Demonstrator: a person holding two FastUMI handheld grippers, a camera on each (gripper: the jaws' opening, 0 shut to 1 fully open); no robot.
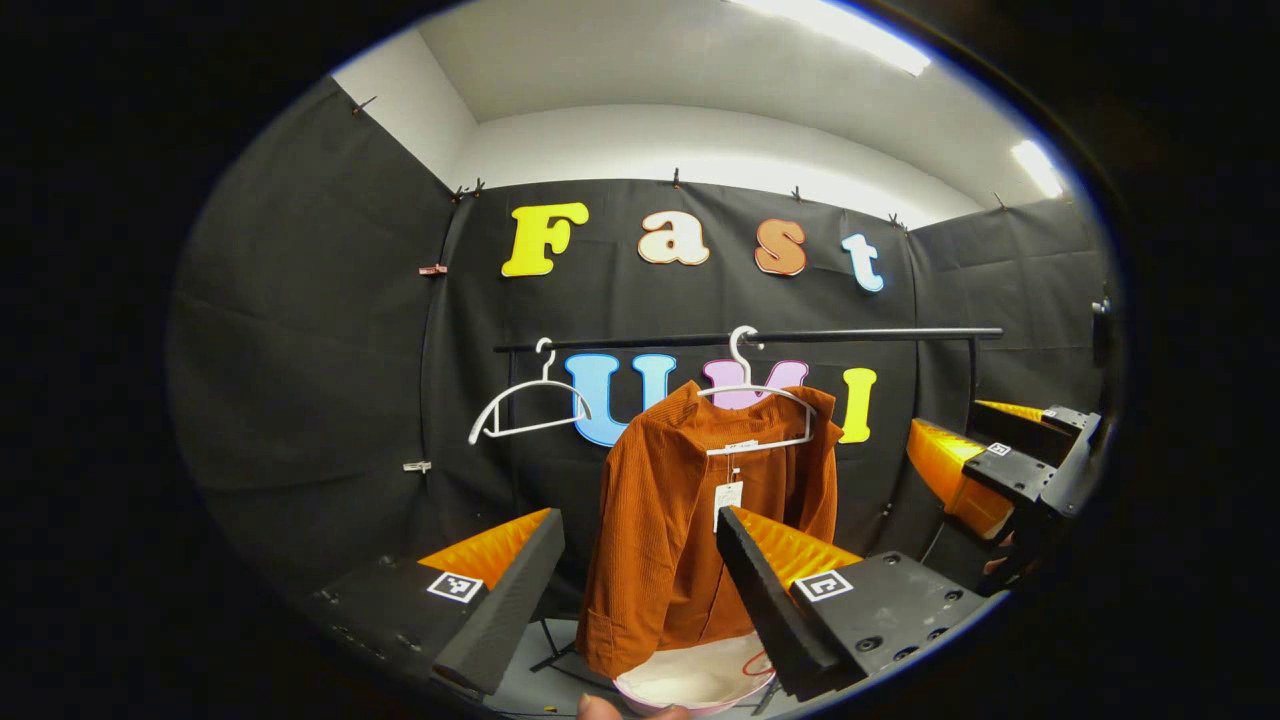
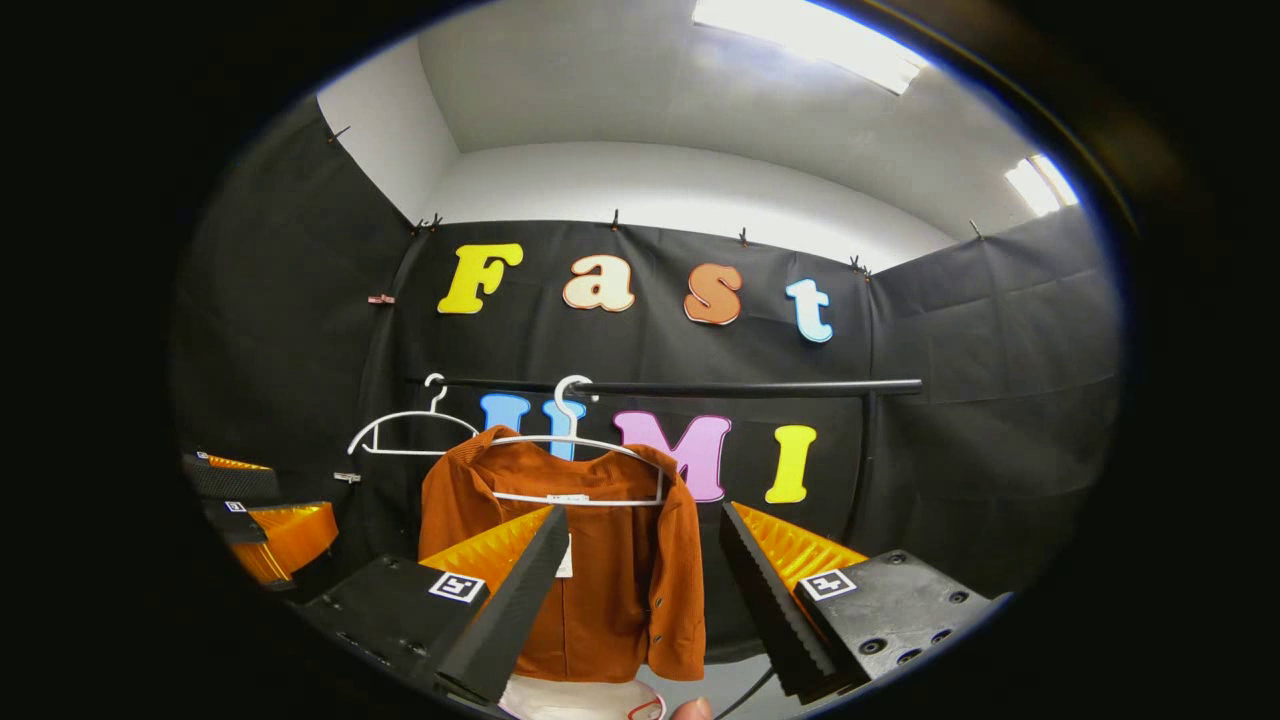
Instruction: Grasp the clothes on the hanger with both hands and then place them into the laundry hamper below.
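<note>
Clothes [image 1: 670, 530] hide most of the hamper [image 1: 700, 685]; both tongs [image 1: 630, 600] [image 2: 640, 600] gape, empty.

A jacket [image 1: 690, 520] hangs on a hanger [image 1: 757, 400] from the rail [image 1: 760, 337]. A bare hanger [image 1: 528, 405] hangs on the same rail to its left. The hamper [image 1: 695, 680] sits on the floor directly below the jacket. The booth wall stands behind the rail.

Recording booth — black cloth wall [image 2: 980, 400], clothes rail [image 2: 700, 387]
</note>
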